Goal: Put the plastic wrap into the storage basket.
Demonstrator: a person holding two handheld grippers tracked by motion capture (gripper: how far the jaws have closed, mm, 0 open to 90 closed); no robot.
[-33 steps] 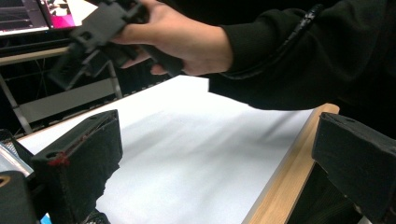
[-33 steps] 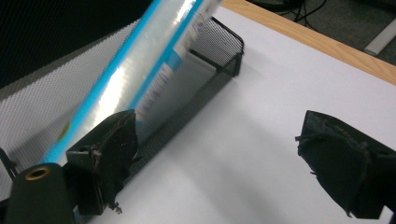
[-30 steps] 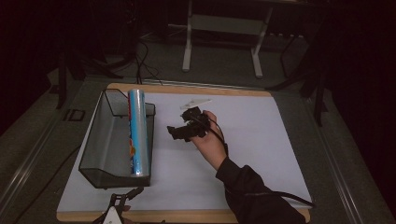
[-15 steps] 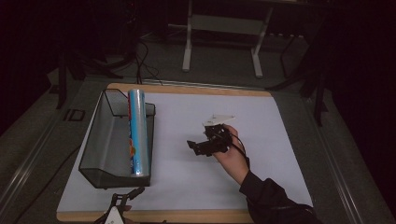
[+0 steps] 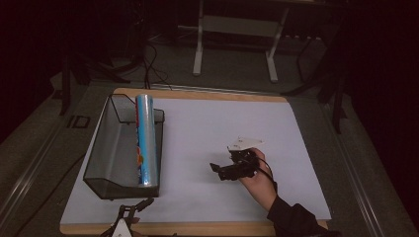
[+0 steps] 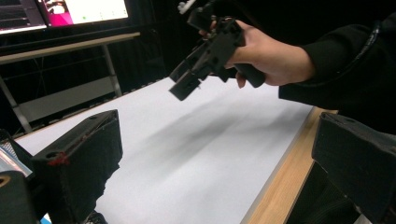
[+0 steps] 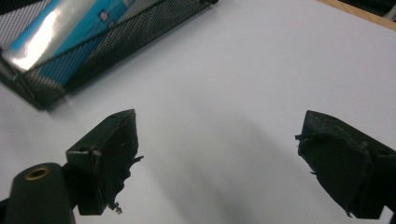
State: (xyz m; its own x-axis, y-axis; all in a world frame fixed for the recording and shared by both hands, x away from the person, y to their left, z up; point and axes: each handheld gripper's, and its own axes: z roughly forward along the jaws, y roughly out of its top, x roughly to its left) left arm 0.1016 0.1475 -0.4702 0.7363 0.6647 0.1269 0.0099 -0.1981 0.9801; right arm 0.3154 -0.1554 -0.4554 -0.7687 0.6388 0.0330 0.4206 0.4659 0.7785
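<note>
Right gripper [image 5: 217,170]: jaws wide apart, nothing between them, above the white mat [image 5: 207,128]
Left gripper [image 5: 129,216]: jaws spread, empty, at table's 6 o'clock edge
Blue roll [image 5: 146,143]: lying in mesh tray [image 5: 106,153], 9 o'clock of right gripper, well apart

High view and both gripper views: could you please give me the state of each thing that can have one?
Right gripper: open, nothing between the jaws, above the white sheet.
Left gripper: open, empty, at the table's near edge.
Blue tube: lying in the basket, propped on its rim.
Mesh basket: upright, holding the tube.
</note>
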